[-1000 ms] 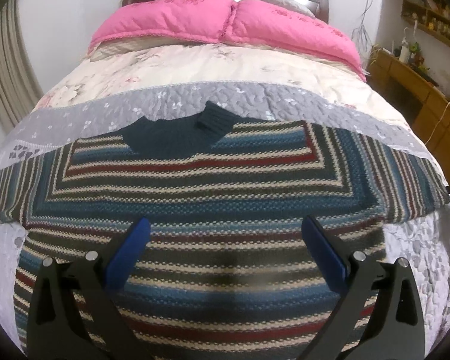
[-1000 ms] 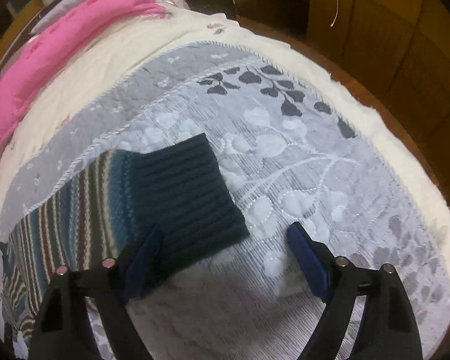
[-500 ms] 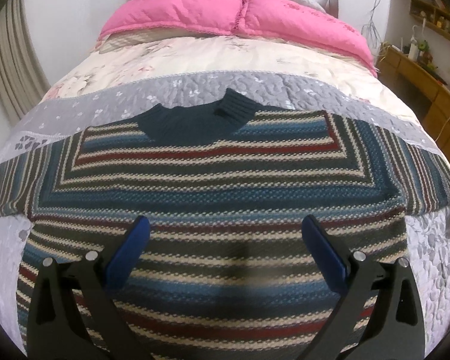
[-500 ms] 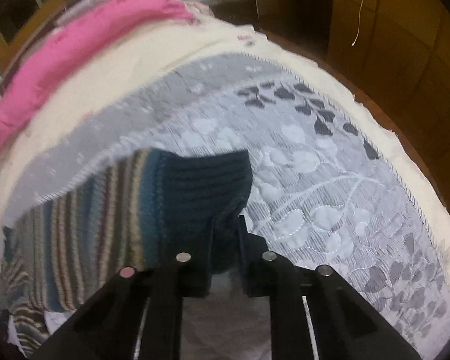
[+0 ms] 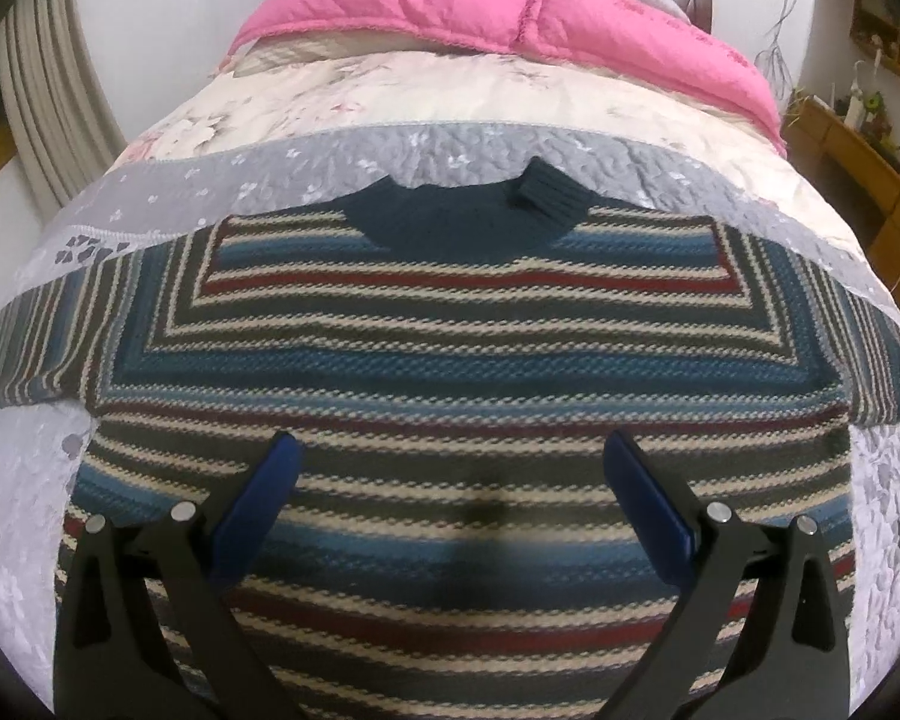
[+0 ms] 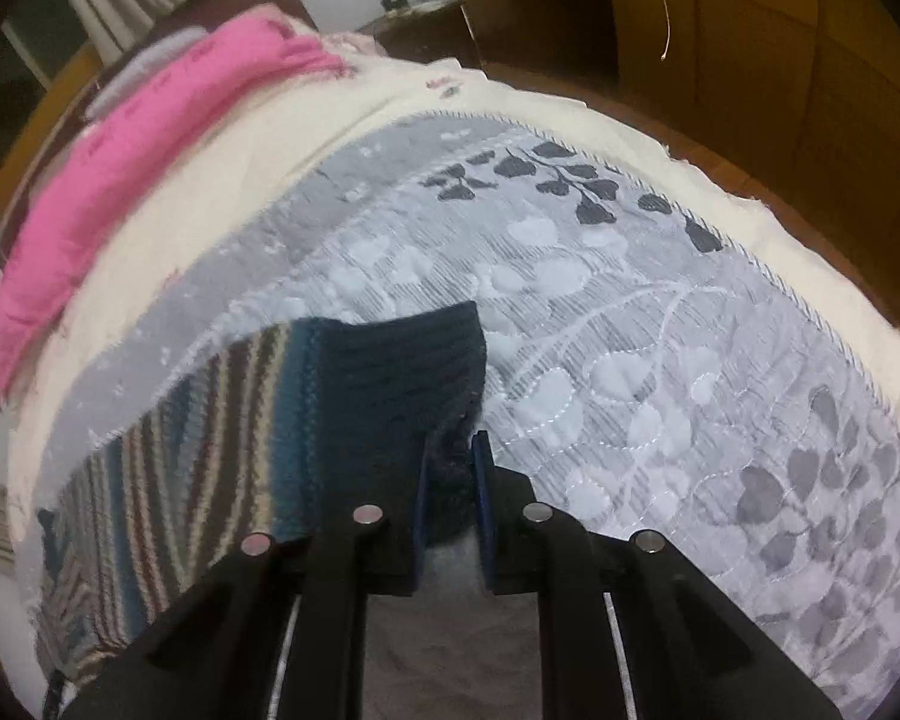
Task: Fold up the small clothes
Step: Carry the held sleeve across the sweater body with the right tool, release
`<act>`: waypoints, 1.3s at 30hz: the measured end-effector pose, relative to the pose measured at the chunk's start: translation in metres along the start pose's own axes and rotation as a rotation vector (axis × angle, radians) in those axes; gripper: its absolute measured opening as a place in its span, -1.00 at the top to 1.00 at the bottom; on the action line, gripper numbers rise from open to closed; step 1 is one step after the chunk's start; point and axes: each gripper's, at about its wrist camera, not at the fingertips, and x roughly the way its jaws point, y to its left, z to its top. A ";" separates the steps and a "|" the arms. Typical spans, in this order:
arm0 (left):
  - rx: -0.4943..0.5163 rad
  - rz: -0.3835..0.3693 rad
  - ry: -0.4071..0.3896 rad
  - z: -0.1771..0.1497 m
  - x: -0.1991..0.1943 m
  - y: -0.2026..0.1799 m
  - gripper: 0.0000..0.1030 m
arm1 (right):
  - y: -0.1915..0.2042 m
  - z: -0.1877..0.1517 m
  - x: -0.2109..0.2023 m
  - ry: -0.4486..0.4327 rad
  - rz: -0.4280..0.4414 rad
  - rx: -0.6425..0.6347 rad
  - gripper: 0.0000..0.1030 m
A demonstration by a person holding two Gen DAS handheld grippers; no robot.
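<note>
**Sleeve cuff pinched, body still flat on the bed**

My right gripper point(image 6: 450, 480) is clamped on the dark ribbed cuff point(image 6: 414, 372) of the striped sweater point(image 5: 450, 360), which lies spread face-up across the bed point(image 5: 462, 144). My left gripper point(image 5: 450, 474) hangs wide open over the sweater's lower body, holding nothing.

I judge the knit thick, soft and limp: it will sag and stretch, not slide. Cuffs, hem and shoulder seams look like the firmest holds.

The hem is hidden behind my left gripper, the far sleeve end runs out of view, and I cannot tell how many cuff layers I hold.
</note>
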 end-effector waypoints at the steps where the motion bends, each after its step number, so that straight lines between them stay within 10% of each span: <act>1: 0.000 0.004 -0.001 0.001 -0.001 0.003 -0.94 | 0.004 0.000 -0.006 -0.015 0.010 -0.006 0.74; 16: -0.065 0.031 -0.028 -0.014 -0.030 0.068 -0.94 | 0.190 -0.063 -0.090 -0.100 0.344 -0.322 0.75; 31: -0.140 0.057 -0.024 -0.027 -0.037 0.131 -0.94 | 0.368 -0.176 -0.042 0.070 0.603 -0.557 0.75; 39: -0.147 0.050 -0.015 -0.029 -0.032 0.140 -0.94 | 0.417 -0.224 0.002 0.175 0.594 -0.586 0.75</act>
